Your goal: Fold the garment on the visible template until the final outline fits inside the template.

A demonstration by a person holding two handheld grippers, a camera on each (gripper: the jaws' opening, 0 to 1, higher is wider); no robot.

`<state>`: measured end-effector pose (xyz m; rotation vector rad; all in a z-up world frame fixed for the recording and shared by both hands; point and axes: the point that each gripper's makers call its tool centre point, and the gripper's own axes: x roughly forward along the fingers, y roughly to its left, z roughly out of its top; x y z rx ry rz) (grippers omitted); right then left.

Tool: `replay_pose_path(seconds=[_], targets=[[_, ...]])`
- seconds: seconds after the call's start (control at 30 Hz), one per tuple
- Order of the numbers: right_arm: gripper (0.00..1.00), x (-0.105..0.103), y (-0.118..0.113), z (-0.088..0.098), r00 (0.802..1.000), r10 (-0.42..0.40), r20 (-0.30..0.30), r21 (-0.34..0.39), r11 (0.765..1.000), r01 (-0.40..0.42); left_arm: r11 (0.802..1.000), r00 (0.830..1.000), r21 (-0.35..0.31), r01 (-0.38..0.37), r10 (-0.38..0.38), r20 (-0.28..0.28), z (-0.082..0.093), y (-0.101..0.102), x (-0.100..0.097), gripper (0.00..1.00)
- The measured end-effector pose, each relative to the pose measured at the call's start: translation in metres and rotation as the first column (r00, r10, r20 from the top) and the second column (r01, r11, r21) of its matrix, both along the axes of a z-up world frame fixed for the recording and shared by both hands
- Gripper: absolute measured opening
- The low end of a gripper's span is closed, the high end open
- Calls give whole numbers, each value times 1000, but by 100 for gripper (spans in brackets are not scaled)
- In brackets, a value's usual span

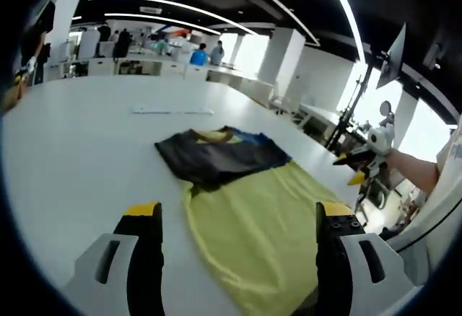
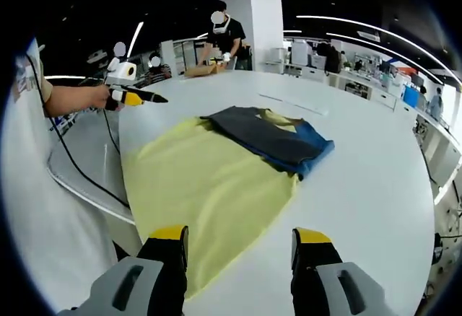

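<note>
Right gripper view alone catches a person [image 2: 225, 31] beyond the garment [image 2: 224, 161]; both claws [image 1: 238, 218] [image 2: 240, 247] gape, released.

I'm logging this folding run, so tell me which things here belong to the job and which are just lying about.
Part of the job:
- yellow garment with its dark folded part, on the white table
- left gripper, open
- right gripper, open

Lying about:
- pale strip farther along the table
- cardboard box at the far edge
</note>
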<state>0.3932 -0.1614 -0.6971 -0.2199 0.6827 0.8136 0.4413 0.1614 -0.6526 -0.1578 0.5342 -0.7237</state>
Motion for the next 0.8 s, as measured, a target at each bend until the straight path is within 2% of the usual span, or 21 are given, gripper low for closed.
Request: replay_pose_path(seconds=[0.8], targets=[[55,-15,14,-3,1000,17,-10,-2,1000,-17,1000,999,4,3,-3,-33,-11,13,-37,82]])
